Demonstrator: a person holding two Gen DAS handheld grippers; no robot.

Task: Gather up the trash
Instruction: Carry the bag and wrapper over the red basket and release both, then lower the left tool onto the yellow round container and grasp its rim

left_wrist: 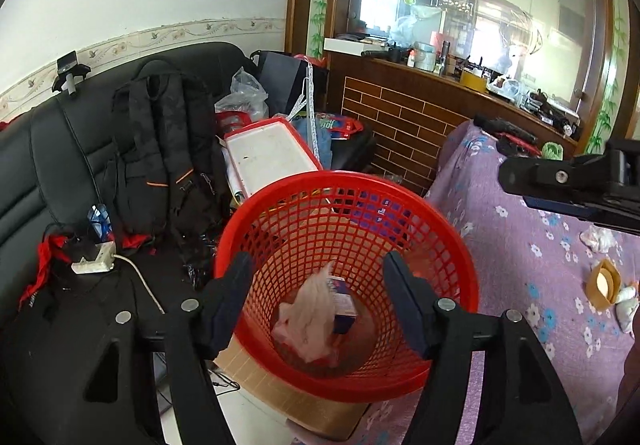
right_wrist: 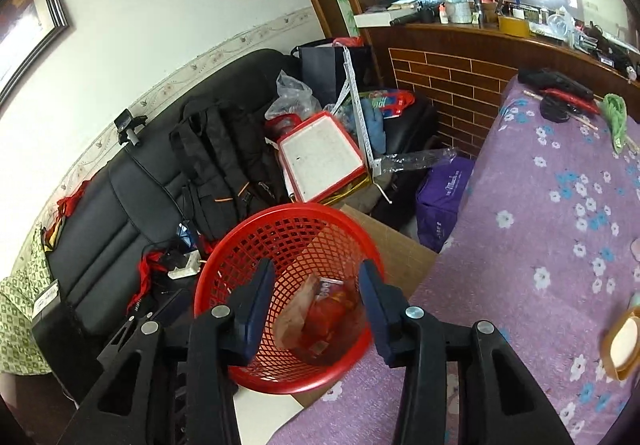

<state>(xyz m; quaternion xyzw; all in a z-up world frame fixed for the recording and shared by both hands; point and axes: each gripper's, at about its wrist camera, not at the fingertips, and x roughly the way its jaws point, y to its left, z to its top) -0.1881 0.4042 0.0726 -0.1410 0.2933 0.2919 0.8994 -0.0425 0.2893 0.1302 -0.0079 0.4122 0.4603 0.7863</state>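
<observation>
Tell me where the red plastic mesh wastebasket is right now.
The red plastic mesh wastebasket sits low and centre in both wrist views, on a cardboard box between the black sofa and the purple floral-covered table.

The basket [right_wrist: 288,285] holds blurred trash [right_wrist: 320,319] that cannot be identified; its near rim is hidden behind the fingers [right_wrist: 256,309]. A cup [right_wrist: 624,341] is cut off by the picture's right edge.

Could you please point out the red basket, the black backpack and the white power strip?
red basket [left_wrist: 460,245]: left wrist view, right mesh wall.
black backpack [left_wrist: 168,133]: left wrist view, front panel.
white power strip [right_wrist: 185,265]: right wrist view, top face.
</observation>
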